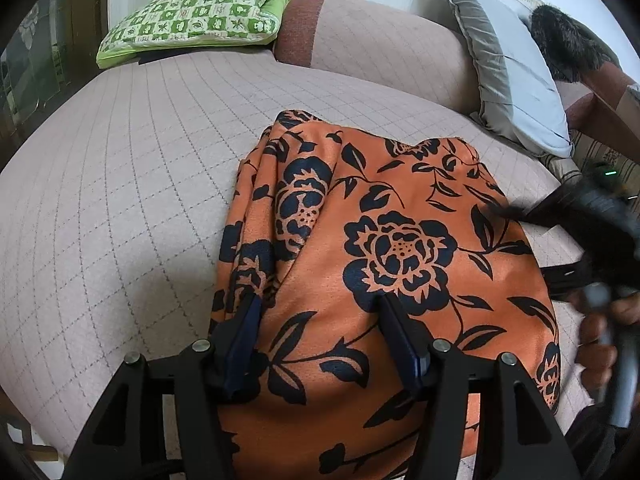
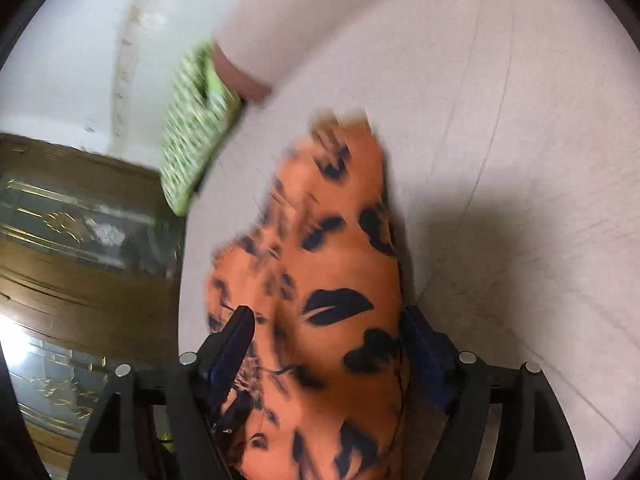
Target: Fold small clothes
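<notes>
Left wrist view: left gripper (image 1: 320,312), jaws spread over orange floral garment (image 1: 384,216) on sofa (image 1: 120,160). Right gripper (image 2: 326,320), blurry, prob. spread too w/ cloth between. Pinch edges evenly before folding.

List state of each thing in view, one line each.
Orange black-floral fabric garment: partly folded, bunched along its left edge, lying on the sofa.
Left hand-held gripper: open, fingers astride the cloth.
Right hand-held gripper: open, cloth between its fingers; view motion-blurred.
Green checked pillow: flat on the sofa's far end.
Grey-and-white cushion: leaning against the backrest.
</notes>
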